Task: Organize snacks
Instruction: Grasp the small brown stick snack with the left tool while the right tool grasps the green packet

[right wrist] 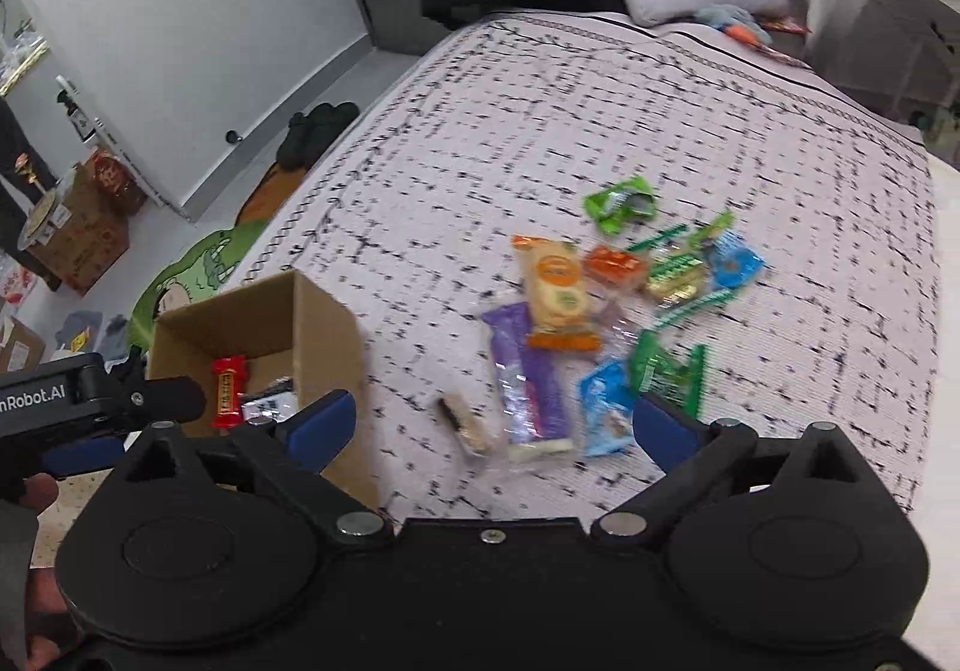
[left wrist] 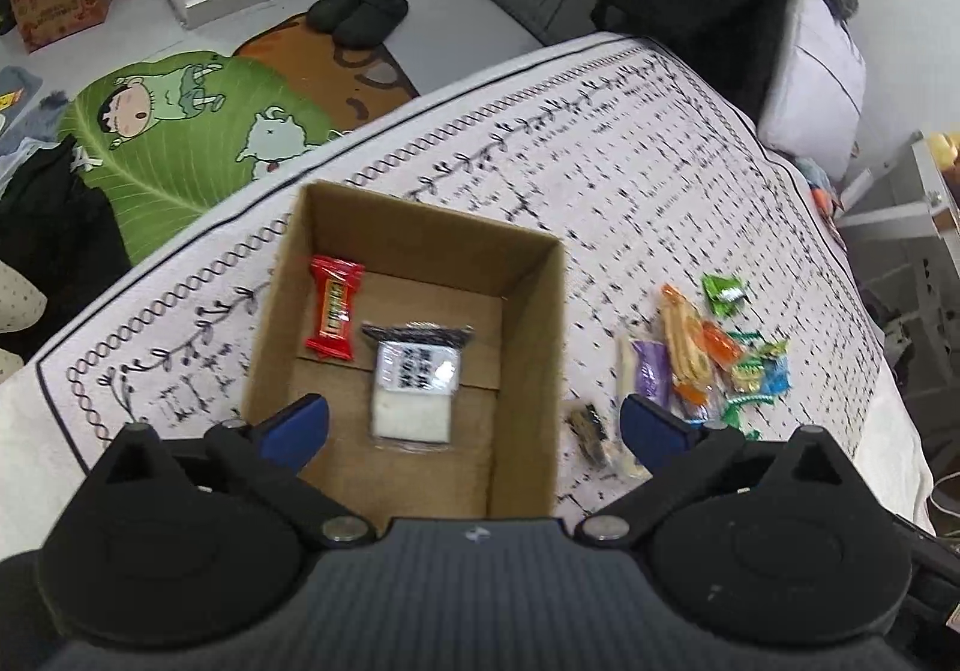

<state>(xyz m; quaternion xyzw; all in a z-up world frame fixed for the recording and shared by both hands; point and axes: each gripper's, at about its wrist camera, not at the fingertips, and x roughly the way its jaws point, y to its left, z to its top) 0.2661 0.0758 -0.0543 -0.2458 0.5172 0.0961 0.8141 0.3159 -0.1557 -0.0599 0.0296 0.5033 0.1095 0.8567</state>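
Cardboard is the destination: an open brown box (left wrist: 414,347) sits on the bed's patterned cover (left wrist: 630,179), and two snacks already lie on its floor, a red wrapped bar (left wrist: 333,316) against the left wall and a clear packet (left wrist: 414,383) with a black top and a white label beside it, near the middle. That looks like a small part of the job. Most of the snacks are outside, in a loose pile (right wrist: 618,311) on the cover to the right of the box: a purple bar (right wrist: 528,383), an orange-edged cracker pack (right wrist: 555,293) lying over its far end, a green wrapper (right wrist: 621,203) farthest off, blue and green sachets around them, and one small dark-ended piece (right wrist: 465,425) apart, nearest the box. Motion blur smears the finer print.

The left gripper (left wrist: 474,428) hangs over the near edge of the box with its blue-padded fingers (left wrist: 297,431) spread wide and nothing between them. The right gripper (right wrist: 492,428) hovers above the near side of the pile, fingers equally wide apart and empty. By my reading roughly a dozen pieces are left to move, so the sorting is at an early stage.

Beyond the bed lie a green cartoon floor mat (left wrist: 180,131) and dark slippers (left wrist: 360,11).
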